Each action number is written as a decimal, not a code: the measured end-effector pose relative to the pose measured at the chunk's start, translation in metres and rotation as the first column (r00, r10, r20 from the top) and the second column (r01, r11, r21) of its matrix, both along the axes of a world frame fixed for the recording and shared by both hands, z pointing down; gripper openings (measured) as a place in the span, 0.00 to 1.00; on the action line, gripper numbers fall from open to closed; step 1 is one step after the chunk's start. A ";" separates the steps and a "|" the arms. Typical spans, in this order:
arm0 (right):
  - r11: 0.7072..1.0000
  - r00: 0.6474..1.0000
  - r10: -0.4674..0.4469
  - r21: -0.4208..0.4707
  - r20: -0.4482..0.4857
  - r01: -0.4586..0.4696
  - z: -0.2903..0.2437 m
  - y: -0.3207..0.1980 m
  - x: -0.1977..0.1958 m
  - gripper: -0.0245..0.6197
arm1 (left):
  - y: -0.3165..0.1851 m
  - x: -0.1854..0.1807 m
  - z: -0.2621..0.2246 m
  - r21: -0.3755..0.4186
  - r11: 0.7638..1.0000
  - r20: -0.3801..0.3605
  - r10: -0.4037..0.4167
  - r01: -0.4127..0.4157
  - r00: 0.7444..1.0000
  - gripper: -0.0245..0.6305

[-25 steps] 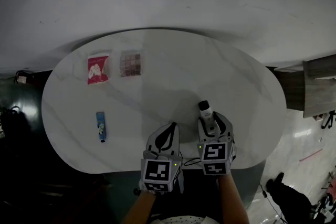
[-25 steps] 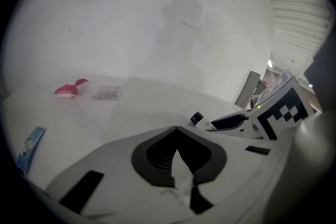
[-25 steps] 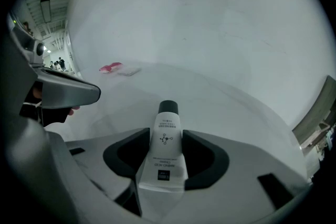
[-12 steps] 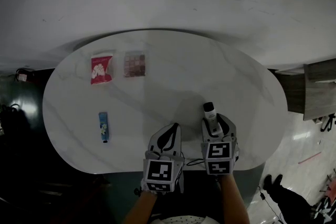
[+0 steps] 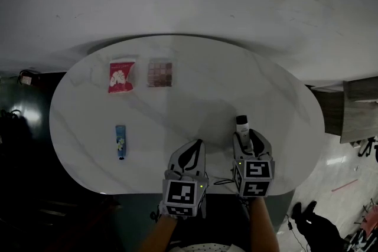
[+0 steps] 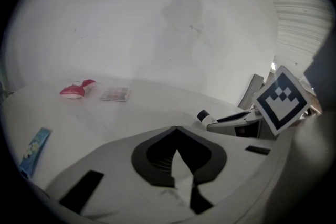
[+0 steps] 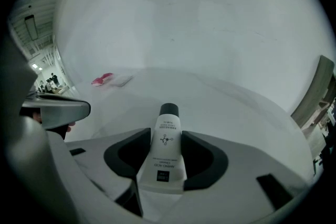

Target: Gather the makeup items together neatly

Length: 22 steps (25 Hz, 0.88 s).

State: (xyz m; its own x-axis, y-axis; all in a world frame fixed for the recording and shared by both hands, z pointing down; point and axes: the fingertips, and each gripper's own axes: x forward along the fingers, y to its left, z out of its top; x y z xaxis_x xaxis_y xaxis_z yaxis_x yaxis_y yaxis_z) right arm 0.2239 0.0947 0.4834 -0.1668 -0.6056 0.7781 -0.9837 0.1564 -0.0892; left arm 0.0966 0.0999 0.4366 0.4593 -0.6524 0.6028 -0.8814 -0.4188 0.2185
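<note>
A white tube [image 7: 167, 136] with a black cap and small dark print is squeezed between the jaws of the right gripper [image 5: 247, 140]. It is held at about 5 o'clock on the white tabletop [image 5: 195, 97], with its cap pointed to 12 o'clock. The left gripper [image 5: 193, 146] is shut tight on nothing, just beside it. A red packet [image 5: 121, 77] and a brownish palette [image 5: 160, 74] are seen side by side at 11 o'clock. A blue tube [image 5: 120, 141] is laid at 8 o'clock.

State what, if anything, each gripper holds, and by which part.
The right gripper holds the white tube by its lower body, black cap pointing away. The left gripper is shut on nothing.
</note>
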 end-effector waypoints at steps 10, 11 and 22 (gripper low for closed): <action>0.992 0.997 0.017 0.124 0.078 -0.026 -0.048 -0.055 -0.028 0.36 | -0.009 -0.022 -0.008 0.025 0.999 -0.005 -0.047 0.047 0.999 0.08; 0.990 0.996 0.021 0.135 0.086 -0.033 -0.054 -0.064 -0.033 0.36 | -0.011 -0.026 -0.009 0.031 0.998 -0.005 -0.055 0.055 0.998 0.08; 0.985 0.988 0.079 0.139 0.131 -0.097 -0.066 -0.139 -0.091 0.36 | -0.028 -0.076 -0.017 0.057 0.986 -0.013 -0.154 0.154 0.988 0.08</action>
